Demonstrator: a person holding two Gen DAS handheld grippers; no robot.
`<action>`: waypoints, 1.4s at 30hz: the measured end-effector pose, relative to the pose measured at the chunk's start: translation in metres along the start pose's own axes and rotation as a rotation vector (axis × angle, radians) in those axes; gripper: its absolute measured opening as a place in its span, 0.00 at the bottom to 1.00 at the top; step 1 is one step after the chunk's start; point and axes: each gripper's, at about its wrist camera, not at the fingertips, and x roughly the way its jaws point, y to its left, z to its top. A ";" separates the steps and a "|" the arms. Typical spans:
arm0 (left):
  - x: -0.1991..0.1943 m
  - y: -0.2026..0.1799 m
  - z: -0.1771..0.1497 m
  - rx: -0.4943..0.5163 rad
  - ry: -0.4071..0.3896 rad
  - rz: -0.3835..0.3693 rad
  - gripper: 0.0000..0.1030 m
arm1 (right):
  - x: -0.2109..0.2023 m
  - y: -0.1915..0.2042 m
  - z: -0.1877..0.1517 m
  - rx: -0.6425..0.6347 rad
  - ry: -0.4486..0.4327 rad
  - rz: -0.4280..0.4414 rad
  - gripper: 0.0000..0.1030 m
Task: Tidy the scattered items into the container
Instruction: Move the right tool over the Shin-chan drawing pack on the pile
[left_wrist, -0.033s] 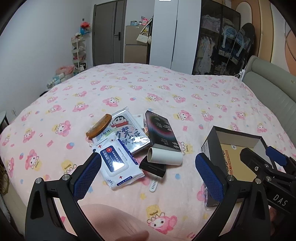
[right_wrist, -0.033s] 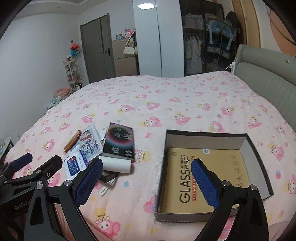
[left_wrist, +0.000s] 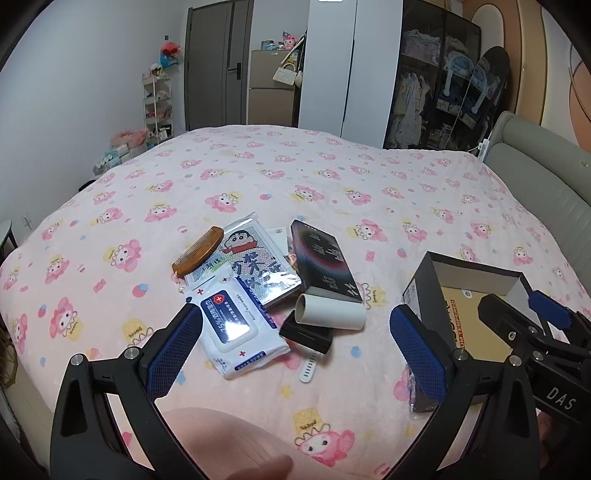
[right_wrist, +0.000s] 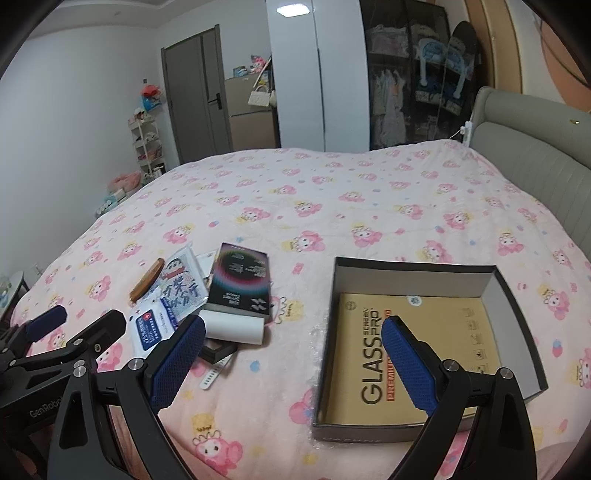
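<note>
A pile lies on the pink bedspread: a wooden comb (left_wrist: 199, 254), a cartoon foil packet (left_wrist: 255, 266), a wet-wipes pack (left_wrist: 236, 325), a black flat box (left_wrist: 325, 266), a white roll (left_wrist: 330, 312), a small black case (left_wrist: 306, 334) and a white watch strap (left_wrist: 310, 365). To its right stands the open dark container box (right_wrist: 410, 275), holding a yellow screen-protector pack (right_wrist: 424, 350). My left gripper (left_wrist: 295, 317) hovers open just short of the pile, holding nothing. Over the container's near-left corner my right gripper (right_wrist: 293, 328) is open and holds nothing.
The bed's grey headboard (right_wrist: 535, 166) runs along the right. Beyond the bed are a wardrobe (left_wrist: 436, 85), a door (left_wrist: 214, 70) and a white shelf rack (left_wrist: 157, 103). A hand (left_wrist: 258, 469) shows at the bottom edge. Bare bedspread stretches beyond the pile.
</note>
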 end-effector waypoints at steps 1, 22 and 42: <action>0.004 0.006 0.002 -0.016 0.005 -0.010 0.99 | 0.006 0.005 0.002 -0.013 0.014 0.013 0.94; 0.173 0.161 0.017 -0.608 0.242 -0.146 0.82 | 0.188 0.112 0.049 -0.249 0.287 0.138 0.64; 0.298 0.219 -0.031 -0.846 0.462 -0.156 0.60 | 0.304 0.162 0.009 -0.564 0.492 0.137 0.62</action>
